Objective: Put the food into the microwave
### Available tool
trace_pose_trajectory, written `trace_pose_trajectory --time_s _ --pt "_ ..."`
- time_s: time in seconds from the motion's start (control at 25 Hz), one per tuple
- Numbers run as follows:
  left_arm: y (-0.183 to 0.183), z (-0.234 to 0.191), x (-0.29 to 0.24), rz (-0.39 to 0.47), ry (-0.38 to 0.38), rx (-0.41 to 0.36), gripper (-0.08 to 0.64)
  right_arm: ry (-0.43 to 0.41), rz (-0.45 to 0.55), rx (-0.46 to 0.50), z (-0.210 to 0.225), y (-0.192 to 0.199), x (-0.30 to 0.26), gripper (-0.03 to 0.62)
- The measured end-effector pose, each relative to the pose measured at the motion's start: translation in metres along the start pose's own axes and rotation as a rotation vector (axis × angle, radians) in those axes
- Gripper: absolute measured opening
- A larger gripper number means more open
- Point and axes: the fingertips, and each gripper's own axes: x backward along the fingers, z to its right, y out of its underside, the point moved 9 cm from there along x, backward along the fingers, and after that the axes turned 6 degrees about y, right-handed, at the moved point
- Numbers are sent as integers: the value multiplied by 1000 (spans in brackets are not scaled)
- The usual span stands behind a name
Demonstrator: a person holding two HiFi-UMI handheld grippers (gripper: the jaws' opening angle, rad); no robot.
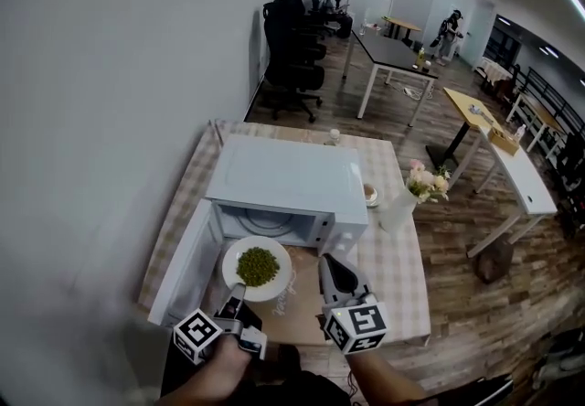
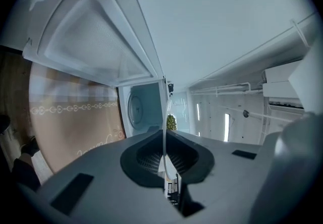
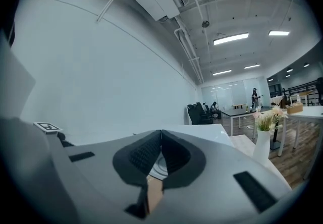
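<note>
Right gripper [image 3: 161, 134]: jaws were closed together, nothing held. White microwave [image 3: 202, 130] top lay beyond. White vase [image 3: 261, 148] with flowers [image 3: 266, 117] stood at right. Black office chairs [image 3: 201, 114], desks [image 3: 237, 112], ceiling lights [image 3: 230, 39] in far background; white wall [image 3: 101, 81] at left.

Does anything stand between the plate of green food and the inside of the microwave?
Nothing visible does. The door of the microwave is swung open to the left, and the plate, held by its rim in the left gripper, sits right at the open front.
</note>
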Motion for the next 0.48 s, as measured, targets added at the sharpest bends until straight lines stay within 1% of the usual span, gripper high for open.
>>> trace_pose_trajectory --time_s 0.16,0.36,0.48 --pt "1 -22 -28 18 -27 7 17 -18 -24 -1 14 12 -20 8" --pt "-3 -41 -60 23 -23 -9 17 -34 -41 4 20 26 -48 8" --pt "-6 -57 -74 35 -36 2 17 -46 -62 1 21 42 -64 8"
